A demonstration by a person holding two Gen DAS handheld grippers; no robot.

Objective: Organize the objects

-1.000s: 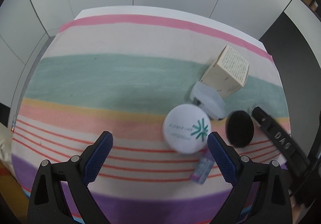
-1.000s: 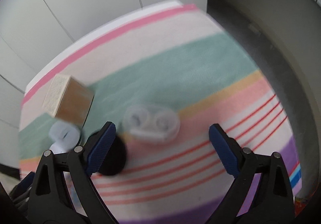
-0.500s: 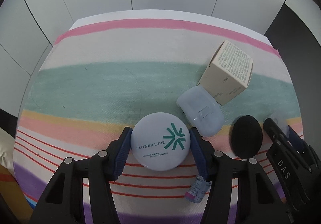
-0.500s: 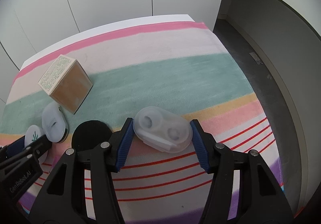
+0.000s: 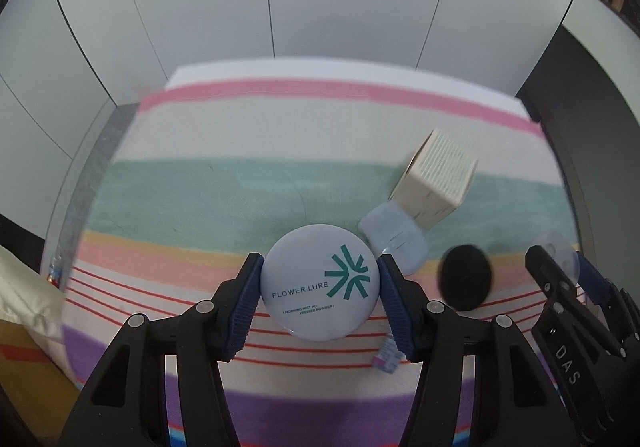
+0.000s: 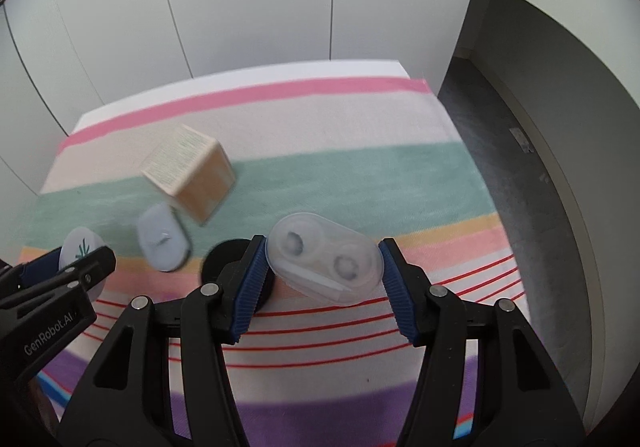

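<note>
Both pickups look done, but nothing has found a new home yet, so the sorting itself seems barely begun. The left gripper (image 5: 320, 289) pinches the round white powder compact (image 5: 320, 281) (lid printed "FLOWER LURE") between its blue pads, apparently lifted a little off the striped cloth (image 5: 224, 187). The right gripper (image 6: 322, 275) pinches the clear contact lens case (image 6: 325, 258) at its two ends, tilted, over the near red stripes.

Left on the cloth, by my count: one beige carton (image 5: 436, 179) toward the far right, one pale blue lidded case (image 5: 394, 243) touching the carton's near corner, one black round pad (image 5: 466, 281) just right of that, and one small printed vial (image 5: 387, 355) lying near the left gripper's right finger. Seven things in all: one compact, one lens case, four loose items, one cloth. I can see no tray or box to receive them.
</note>
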